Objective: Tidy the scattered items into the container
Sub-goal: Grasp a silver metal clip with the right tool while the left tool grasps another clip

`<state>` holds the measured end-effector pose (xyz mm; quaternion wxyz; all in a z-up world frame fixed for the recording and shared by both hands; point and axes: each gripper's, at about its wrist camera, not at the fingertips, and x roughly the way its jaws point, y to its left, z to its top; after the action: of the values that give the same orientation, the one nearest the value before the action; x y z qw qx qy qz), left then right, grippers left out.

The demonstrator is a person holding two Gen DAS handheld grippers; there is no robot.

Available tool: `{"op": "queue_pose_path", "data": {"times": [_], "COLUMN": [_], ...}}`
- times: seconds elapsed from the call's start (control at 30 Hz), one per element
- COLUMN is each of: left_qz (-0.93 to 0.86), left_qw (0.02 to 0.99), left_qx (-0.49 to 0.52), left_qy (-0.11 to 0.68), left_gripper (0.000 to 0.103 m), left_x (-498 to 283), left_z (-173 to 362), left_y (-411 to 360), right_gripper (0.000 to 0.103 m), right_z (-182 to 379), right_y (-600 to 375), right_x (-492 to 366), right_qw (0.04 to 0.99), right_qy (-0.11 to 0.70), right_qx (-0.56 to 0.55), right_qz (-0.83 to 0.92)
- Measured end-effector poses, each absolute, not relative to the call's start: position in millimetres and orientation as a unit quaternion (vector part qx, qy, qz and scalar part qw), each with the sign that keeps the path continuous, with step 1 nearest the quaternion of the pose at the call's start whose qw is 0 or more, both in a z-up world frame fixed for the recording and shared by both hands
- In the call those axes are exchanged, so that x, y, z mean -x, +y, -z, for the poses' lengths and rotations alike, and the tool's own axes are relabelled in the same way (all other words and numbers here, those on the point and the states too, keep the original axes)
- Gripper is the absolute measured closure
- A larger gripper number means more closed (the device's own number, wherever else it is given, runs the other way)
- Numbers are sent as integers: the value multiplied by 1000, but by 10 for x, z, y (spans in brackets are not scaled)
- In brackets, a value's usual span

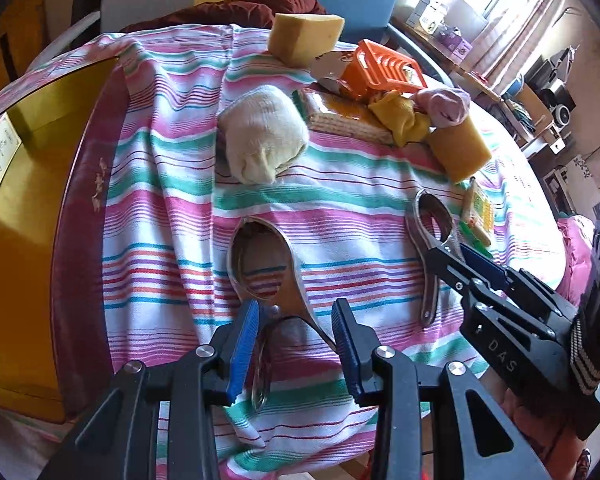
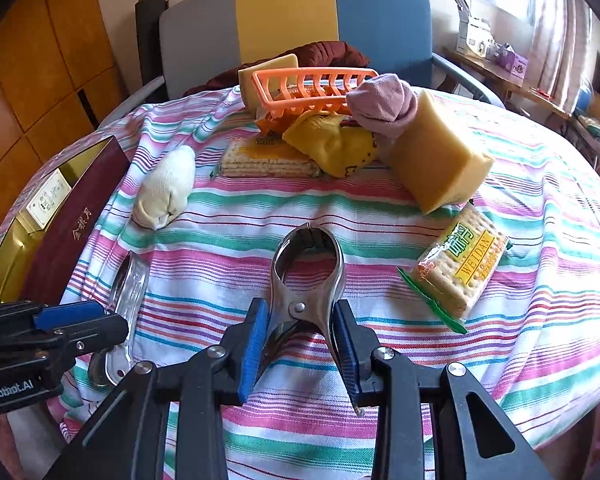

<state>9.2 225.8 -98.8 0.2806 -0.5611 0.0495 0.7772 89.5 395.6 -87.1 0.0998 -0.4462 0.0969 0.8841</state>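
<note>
Two steel spring clamps lie on the striped cloth. My left gripper [image 1: 295, 310] straddles the handles of the left clamp [image 1: 260, 264], both pads touching them. My right gripper [image 2: 300, 316] is shut on the handles of the right clamp [image 2: 308, 264], whose jaws point away from me. In the left wrist view the right gripper [image 1: 456, 254] shows at that clamp [image 1: 430, 216]. The maroon box with gold lining [image 1: 24, 184] stands open at the far left, a white card inside. Further back lie a rolled white sock [image 1: 264, 136], yellow sponges [image 2: 436, 156], cracker packs [image 2: 460, 268], and yellow and pink socks.
An orange plastic basket [image 2: 312, 88] lies tipped on the pile at the back of the round table. A grey, yellow and blue chair [image 2: 296, 20] stands behind it. Shelves with clutter line the right wall. The cloth [image 2: 420, 360] hangs over the near table edge.
</note>
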Motion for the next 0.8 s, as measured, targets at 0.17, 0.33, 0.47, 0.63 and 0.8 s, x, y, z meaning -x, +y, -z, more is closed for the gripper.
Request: {"op": "queue_pose_path", "data": {"times": [0.17,0.33,0.47,0.63,0.8], "left_qz": [-772,-775,-762,-771,-777], "left_qw": [272,265,276,278,289], "left_qx": [575,573,585,573,558], "left_qy": [16,22,13,12,32], "left_gripper": [65,60,58,60,66], "left_x": [-62,-28,-5,3,-60], "left_z": [1014,1074,1196,1207,1126], "left_y": [2159,2245,2292,2307,2314], "right_gripper": [68,67,66,66,67], "right_z": [881,921,942,945,931], "right_y": [3951,3966,3997,4005,4034], "right_x": [-875,-846,-840,-839,-854], "right_qw": [91,84,81,83,85], "right_qy": [102,112,120,120,136], "right_qx": [446,449,450,449,450], "right_qz": [-885,-882,-881,-881,-879]}}
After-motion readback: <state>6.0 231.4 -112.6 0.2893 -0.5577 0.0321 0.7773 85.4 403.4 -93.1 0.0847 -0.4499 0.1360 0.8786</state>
